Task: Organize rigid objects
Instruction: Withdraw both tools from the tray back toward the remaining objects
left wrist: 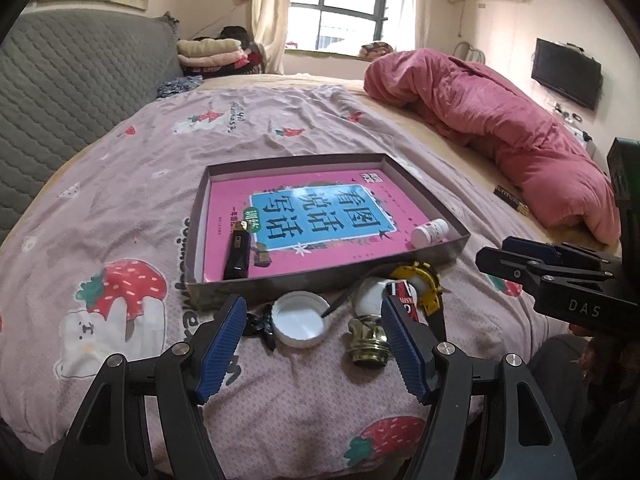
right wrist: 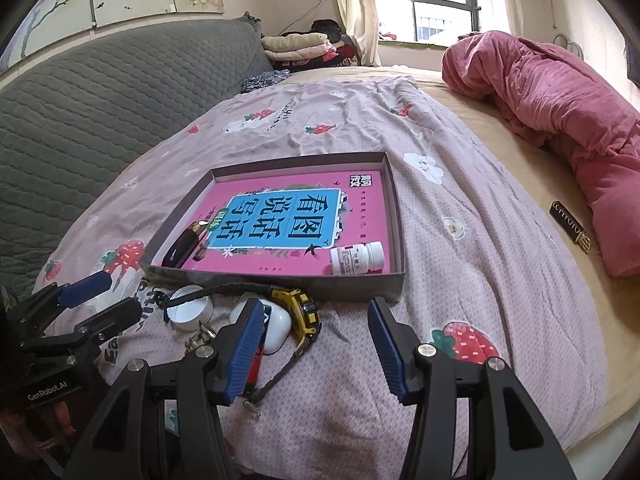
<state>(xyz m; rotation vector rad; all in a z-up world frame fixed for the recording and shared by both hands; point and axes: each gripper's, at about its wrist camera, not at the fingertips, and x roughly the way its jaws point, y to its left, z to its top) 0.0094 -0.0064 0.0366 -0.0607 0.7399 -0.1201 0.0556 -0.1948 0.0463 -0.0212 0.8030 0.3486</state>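
Observation:
A shallow grey box (left wrist: pixel 424 192) (right wrist: pixel 396 240) on the bed holds a pink book (left wrist: pixel 316 216) (right wrist: pixel 280 216), a black lighter (left wrist: pixel 238 254) (right wrist: pixel 184 246) and a white pill bottle (left wrist: pixel 430 232) (right wrist: pixel 358 258). In front of it lie a white lid (left wrist: pixel 298 320) (right wrist: pixel 188 312), a brass fitting (left wrist: pixel 368 340), a white earbud case (right wrist: pixel 276 330) and a yellow watch (left wrist: pixel 418 284) (right wrist: pixel 306 314). My left gripper (left wrist: pixel 312 344) is open over the lid and fitting. My right gripper (right wrist: pixel 316 352) is open, empty, just right of the watch.
A pink quilt (left wrist: pixel 500 120) (right wrist: pixel 560 92) lies bunched at the right. A small black box (left wrist: pixel 512 198) (right wrist: pixel 570 228) lies beside it. A grey headboard (left wrist: pixel 72 92) is at the left, folded clothes (left wrist: pixel 212 52) at the back.

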